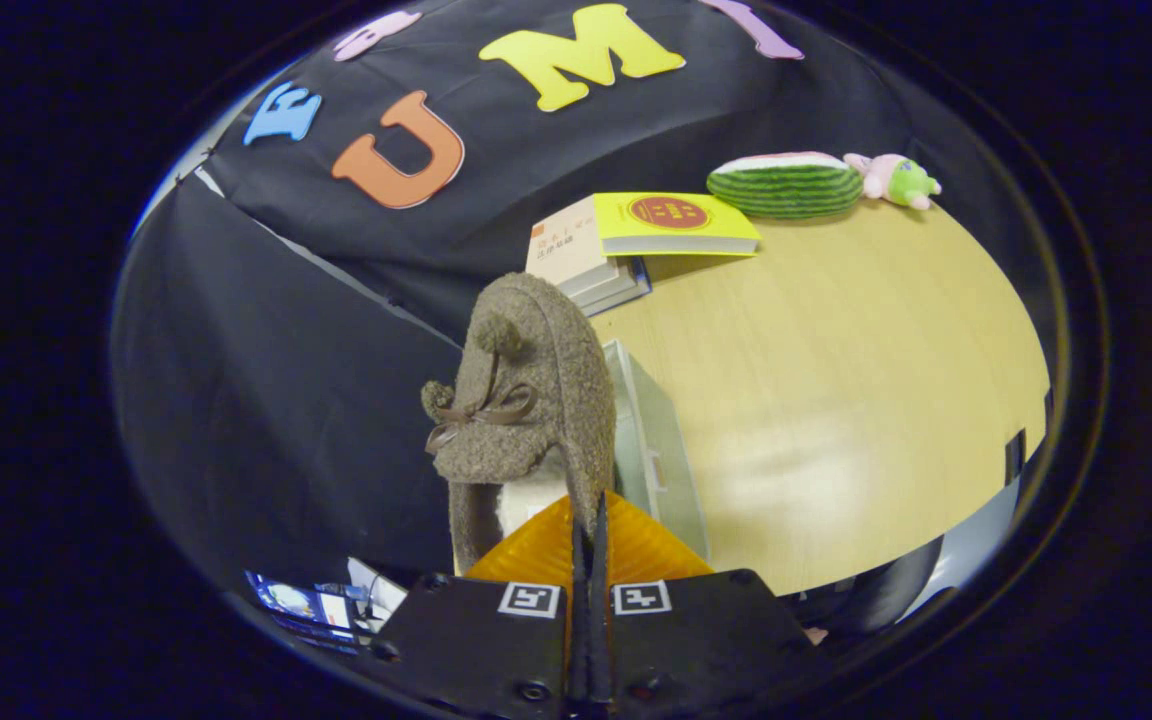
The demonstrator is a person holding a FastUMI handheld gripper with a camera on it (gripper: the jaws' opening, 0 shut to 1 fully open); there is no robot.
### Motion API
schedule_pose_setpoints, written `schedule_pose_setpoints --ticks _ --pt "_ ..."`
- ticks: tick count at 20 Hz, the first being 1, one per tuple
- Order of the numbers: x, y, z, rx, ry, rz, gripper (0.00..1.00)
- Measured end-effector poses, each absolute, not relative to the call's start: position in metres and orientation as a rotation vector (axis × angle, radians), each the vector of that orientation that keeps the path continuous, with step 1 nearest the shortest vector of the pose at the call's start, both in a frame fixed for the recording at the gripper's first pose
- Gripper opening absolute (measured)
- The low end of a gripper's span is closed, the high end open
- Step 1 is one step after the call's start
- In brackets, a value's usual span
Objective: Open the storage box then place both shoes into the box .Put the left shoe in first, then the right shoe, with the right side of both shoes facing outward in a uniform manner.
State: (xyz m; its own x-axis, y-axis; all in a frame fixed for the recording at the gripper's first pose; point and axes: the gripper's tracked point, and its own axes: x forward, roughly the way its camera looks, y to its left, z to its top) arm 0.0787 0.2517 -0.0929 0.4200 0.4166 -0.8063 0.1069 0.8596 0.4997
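A brown fuzzy shoe point(526, 400) with a small bow and pom-poms hangs in the air straight ahead of my fingers, toe pointing away. My gripper point(588, 535) is shut on the shoe's rim near the heel, the fingers pressed close together on it. Just beyond and to the right of the shoe lies a pale storage box point(658, 450) on the wooden table point(836, 380); only its side and front edge show, the rest is hidden behind the shoe.
A stack of books point(636, 240) with a yellow one on top lies at the table's far edge. Beyond them sit a watermelon plush point(786, 185) and a small pink and green toy point(896, 180). Black cloth wall stands behind and to the left.
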Motion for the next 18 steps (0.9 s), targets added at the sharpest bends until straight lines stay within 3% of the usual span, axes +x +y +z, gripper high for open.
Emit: schedule_pose_setpoints --ticks 14,17,18 --pt "0.074 0.261 -0.144 0.564 1.205 0.132 0.06" --pt "0.074 0.268 -0.142 0.587 1.194 0.172 0.26" --pt "0.074 0.270 -0.140 0.586 1.188 0.184 0.27"
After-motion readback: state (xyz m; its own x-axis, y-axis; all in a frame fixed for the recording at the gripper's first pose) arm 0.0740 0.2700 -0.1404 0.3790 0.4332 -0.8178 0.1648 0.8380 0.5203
